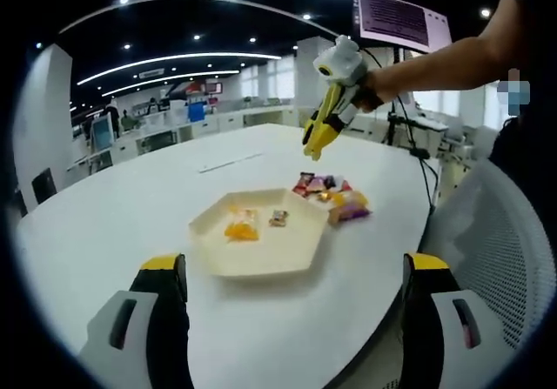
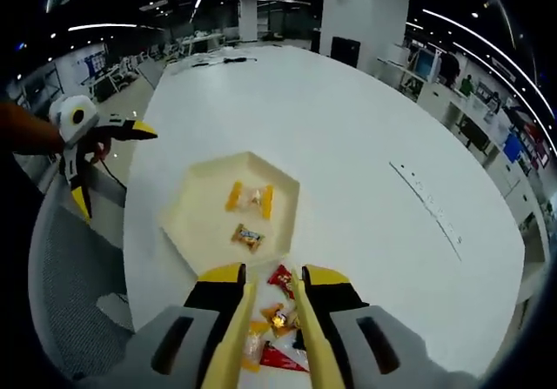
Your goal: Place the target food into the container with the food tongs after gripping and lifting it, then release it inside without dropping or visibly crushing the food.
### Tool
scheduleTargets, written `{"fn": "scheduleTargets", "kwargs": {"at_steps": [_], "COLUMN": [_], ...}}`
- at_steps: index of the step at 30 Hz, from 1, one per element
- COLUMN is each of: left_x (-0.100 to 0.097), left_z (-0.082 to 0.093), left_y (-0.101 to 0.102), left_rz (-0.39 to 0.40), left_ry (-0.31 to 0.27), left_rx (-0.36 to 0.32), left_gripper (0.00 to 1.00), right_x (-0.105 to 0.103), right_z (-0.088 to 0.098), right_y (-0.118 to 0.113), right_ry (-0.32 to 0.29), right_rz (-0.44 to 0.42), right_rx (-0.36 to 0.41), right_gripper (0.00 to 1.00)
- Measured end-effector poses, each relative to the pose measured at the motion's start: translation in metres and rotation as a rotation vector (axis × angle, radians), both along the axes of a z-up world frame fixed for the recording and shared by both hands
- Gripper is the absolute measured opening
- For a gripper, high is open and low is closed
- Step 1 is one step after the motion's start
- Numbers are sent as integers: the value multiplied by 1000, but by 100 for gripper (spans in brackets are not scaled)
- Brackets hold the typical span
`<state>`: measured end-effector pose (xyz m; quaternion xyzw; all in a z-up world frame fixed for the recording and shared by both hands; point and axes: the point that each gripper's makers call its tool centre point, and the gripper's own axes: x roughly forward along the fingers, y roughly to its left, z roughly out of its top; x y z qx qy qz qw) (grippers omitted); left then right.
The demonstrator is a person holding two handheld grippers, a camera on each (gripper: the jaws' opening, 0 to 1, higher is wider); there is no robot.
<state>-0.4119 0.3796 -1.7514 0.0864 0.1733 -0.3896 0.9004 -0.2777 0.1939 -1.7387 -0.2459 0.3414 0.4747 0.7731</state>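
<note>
My right hand-held gripper [image 2: 268, 295] hovers above the wrapped snack pile [image 2: 277, 328], jaws slightly parted, holding nothing. Left hand-held gripper [image 1: 296, 271] wide open, empty. Tray [image 2: 187, 224] holds two pieces. Risk: slippery wrappers; hard squeeze crushes food.

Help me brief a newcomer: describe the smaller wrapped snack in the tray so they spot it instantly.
On the white table sits a pale hexagonal tray. Two wrapped snacks lie in it. The one you want is the small brown-and-orange packet, lying nearer the loose snack pile; its neighbour, the yellow-ended clear-wrapped candy, is larger and brighter.
</note>
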Motion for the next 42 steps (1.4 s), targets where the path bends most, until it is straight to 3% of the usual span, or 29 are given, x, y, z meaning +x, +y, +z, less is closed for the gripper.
{"fn": "scheduleTargets", "kwargs": {"at_steps": [14, 17, 30, 37, 42], "left_x": [3, 4, 5, 7, 8], "left_z": [0, 1, -2, -3, -4], "left_y": [2, 3, 4, 6, 7], "left_rz": [13, 22, 31, 45, 54], "left_ry": [-5, -3, 17, 24, 31], "left_rx": [2, -1, -5, -5, -11], "left_gripper": [100, 100, 100, 100, 99], "right_x": [3, 1, 5, 17, 19], "right_z": [-15, -23, -60, -68, -80], "right_y": [5, 7, 10, 10, 6], "right_ry": [-22, -4, 13, 7, -5], "right_rz": [182, 213, 269, 263, 296], "right_rx": [-11, -14, -77, -73, -117], "right_gripper": [25, 25, 25, 25, 26]}}
